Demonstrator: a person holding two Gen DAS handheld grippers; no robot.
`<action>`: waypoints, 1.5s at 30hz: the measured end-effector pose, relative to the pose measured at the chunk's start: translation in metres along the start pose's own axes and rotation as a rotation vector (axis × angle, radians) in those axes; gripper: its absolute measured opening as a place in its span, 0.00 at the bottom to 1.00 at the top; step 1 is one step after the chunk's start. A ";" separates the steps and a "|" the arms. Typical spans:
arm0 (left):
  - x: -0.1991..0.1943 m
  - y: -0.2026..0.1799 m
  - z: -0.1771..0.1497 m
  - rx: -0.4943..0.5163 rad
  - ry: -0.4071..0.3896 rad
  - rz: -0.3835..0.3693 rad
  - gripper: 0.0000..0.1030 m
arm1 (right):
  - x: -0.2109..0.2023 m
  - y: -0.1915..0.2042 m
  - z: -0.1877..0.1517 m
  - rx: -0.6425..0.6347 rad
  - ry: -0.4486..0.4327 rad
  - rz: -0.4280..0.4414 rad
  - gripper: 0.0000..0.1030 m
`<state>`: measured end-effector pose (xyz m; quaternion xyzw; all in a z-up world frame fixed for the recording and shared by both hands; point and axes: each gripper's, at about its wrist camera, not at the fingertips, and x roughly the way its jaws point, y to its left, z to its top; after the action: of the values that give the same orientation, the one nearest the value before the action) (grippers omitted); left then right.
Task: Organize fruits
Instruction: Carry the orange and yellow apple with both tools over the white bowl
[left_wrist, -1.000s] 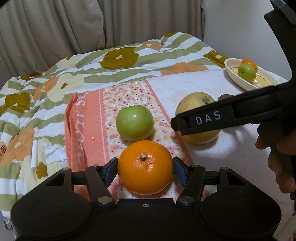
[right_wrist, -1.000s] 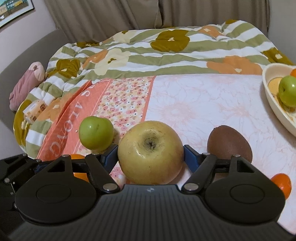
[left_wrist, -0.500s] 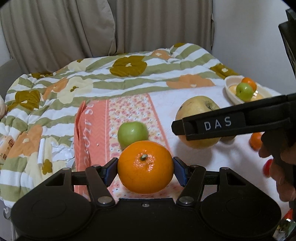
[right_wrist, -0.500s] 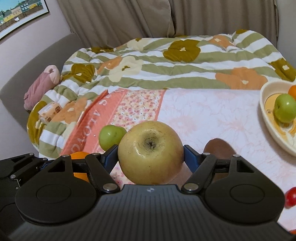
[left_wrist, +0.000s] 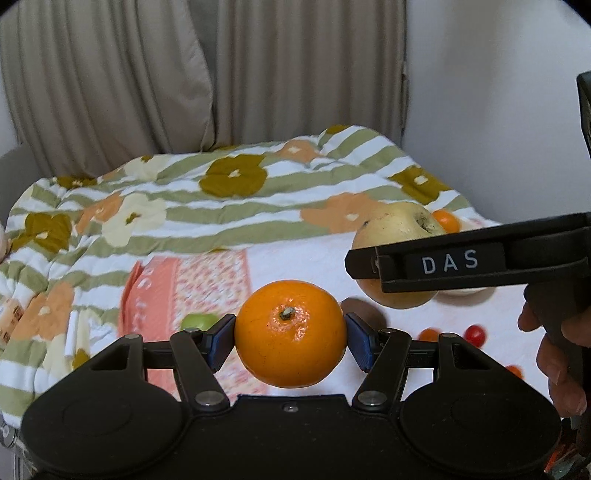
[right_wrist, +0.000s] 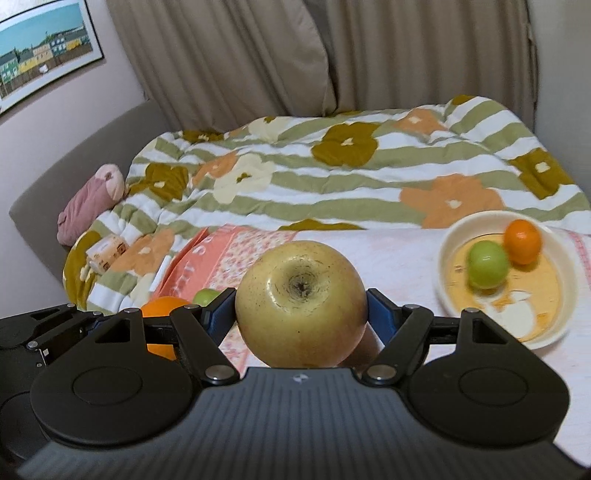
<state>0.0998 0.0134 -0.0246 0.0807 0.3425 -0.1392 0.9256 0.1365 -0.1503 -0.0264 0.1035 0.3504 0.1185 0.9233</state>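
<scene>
Fruits are being gathered from the pale floral cloth (right_wrist: 399, 258) spread over the bed, and two are off the surface now. One is a round orange mandarin (left_wrist: 290, 334) with its stem scar facing the camera, pinched at its widest girth by the left gripper (left_wrist: 290, 338), whose blue pads (left_wrist: 221, 341) press its two sides. The other is a large, dull yellow apple (right_wrist: 301, 302), clamped the same way by the right gripper (right_wrist: 301, 314), jaws spread wider to suit the bigger fruit. Gripping across the middle probably keeps each round fruit from rolling out.

A shallow cream bowl (right_wrist: 448, 243) sits to the right on the cloth, already holding a small green apple (right_wrist: 487, 264) and a small orange fruit (right_wrist: 522, 242), so it looks like the collecting place. Another small green fruit (left_wrist: 199, 321) and some cherry tomatoes (left_wrist: 474, 334) lie loose on the cloth.
</scene>
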 end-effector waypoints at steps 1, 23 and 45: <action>0.000 -0.007 0.004 0.001 -0.004 -0.007 0.65 | -0.004 -0.007 0.001 0.005 -0.003 -0.003 0.86; 0.086 -0.156 0.055 0.074 0.027 -0.128 0.65 | -0.032 -0.214 0.017 0.096 0.005 -0.168 0.86; 0.184 -0.216 0.047 0.171 0.169 -0.144 0.66 | 0.025 -0.279 0.022 0.072 0.094 -0.153 0.87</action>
<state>0.1950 -0.2398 -0.1217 0.1461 0.4112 -0.2267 0.8707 0.2100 -0.4109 -0.1021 0.1038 0.4042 0.0397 0.9079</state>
